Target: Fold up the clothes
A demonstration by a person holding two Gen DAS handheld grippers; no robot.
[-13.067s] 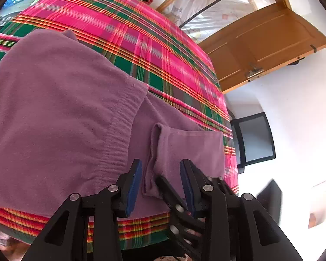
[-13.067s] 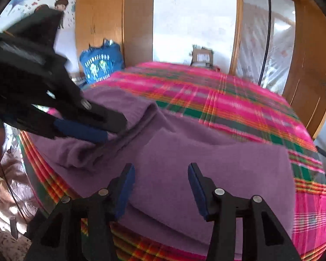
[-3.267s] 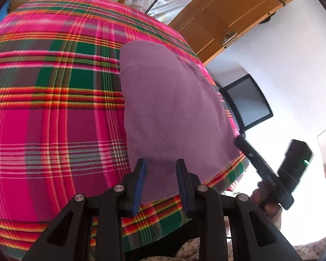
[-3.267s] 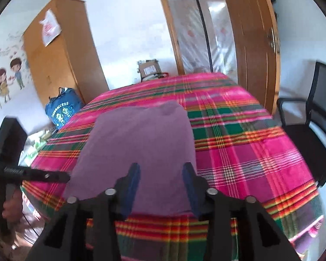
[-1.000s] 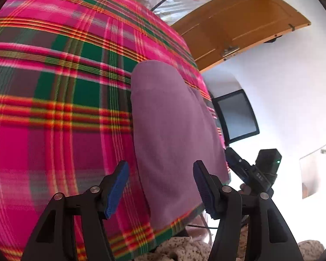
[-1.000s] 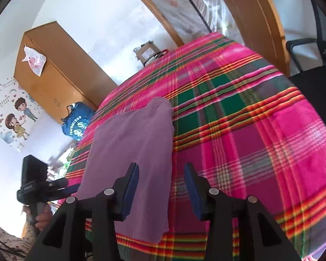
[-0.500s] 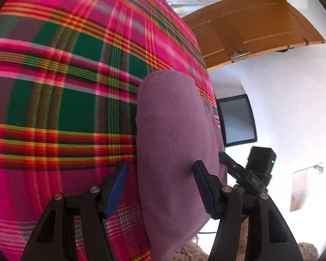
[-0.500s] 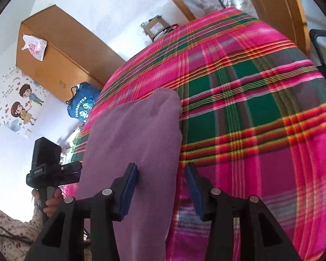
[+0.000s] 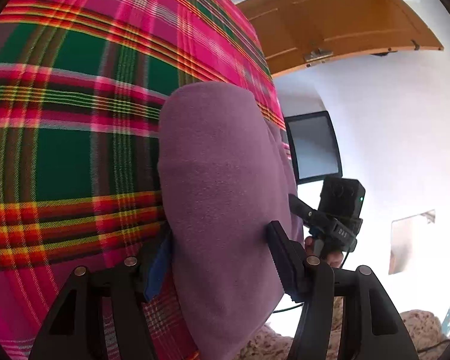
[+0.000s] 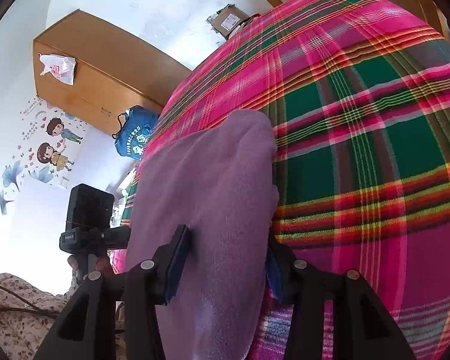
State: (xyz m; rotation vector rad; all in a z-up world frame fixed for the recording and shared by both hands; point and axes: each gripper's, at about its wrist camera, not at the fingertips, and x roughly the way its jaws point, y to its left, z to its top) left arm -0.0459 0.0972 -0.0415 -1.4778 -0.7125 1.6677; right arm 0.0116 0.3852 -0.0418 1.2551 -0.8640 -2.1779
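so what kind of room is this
Probably a bedroom at home: a plaid cloth spread like a bedcover, a wooden wardrobe, cartoon wall stickers and a wooden door.

"DAS" on right gripper (image 9: 306,210)

We see a plain mauve-purple folded garment (image 9: 222,186), fleecy and unpatterned, running down the middle of both views. Under it lies a tablecloth (image 9: 69,96) in plaid: hot pink and dark green squares crossed by red, yellow and white stripes. At the bottom of each frame the left gripper (image 9: 219,261) and the right gripper (image 10: 225,264) are black with blue pads. In the upper left of the right wrist view we see an orange-brown wardrobe (image 10: 99,72), and below it a blue bag (image 10: 135,138) with white print.
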